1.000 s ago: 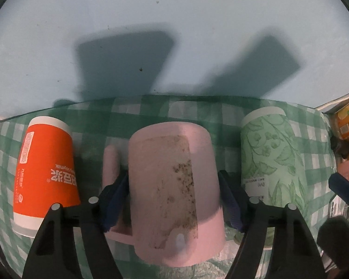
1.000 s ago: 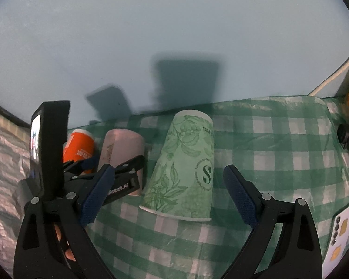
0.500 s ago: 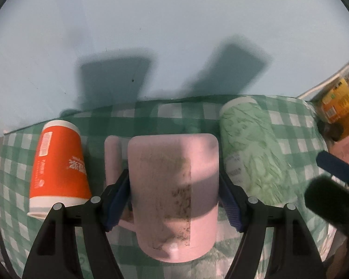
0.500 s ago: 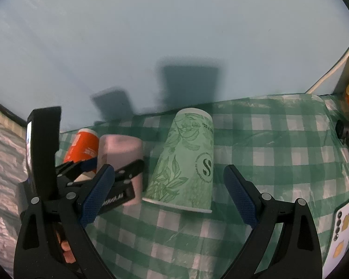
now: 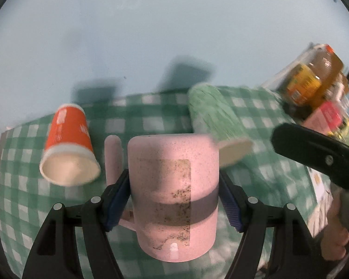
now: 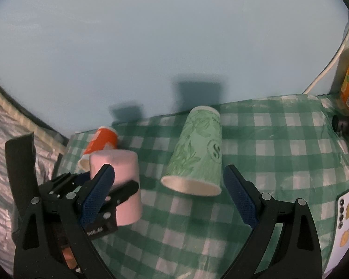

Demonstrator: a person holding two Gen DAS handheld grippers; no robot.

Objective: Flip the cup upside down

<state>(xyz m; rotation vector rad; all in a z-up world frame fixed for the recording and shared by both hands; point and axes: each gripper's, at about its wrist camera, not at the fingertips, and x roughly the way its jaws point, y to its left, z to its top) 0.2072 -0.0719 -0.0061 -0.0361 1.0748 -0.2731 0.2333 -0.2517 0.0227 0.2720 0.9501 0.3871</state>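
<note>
A: Where is the pink mug (image 5: 173, 200) in relation to the left claw (image 5: 174, 200)?

B: Right between its blue pads (image 5: 117, 200). Both pads press against the mug's sides, so the left claw is clamped on it. The mug's closed base faces away from the camera, with its handle (image 5: 112, 160) out to the left.

A: Is it sitting on the table (image 6: 279, 153)?

B: I cannot tell from the left wrist view. In the right wrist view the mug (image 6: 118, 186) appears above the green checked cloth, gripped by the left claw (image 6: 109, 193).

A: And the right claw (image 6: 168, 196)?

B: Spread wide, gripping nothing. The green paper cup (image 6: 197, 153) lies just ahead of it, between the lines of its fingers but touching neither, rim toward the camera.

A: Anything else nearby?

B: An orange paper cup (image 5: 68, 144) left of the mug, open mouth toward the camera. A bottle of amber liquid (image 5: 314, 79) at the far right, and a phone (image 6: 345, 223) lies at the right edge of the cloth.
</note>
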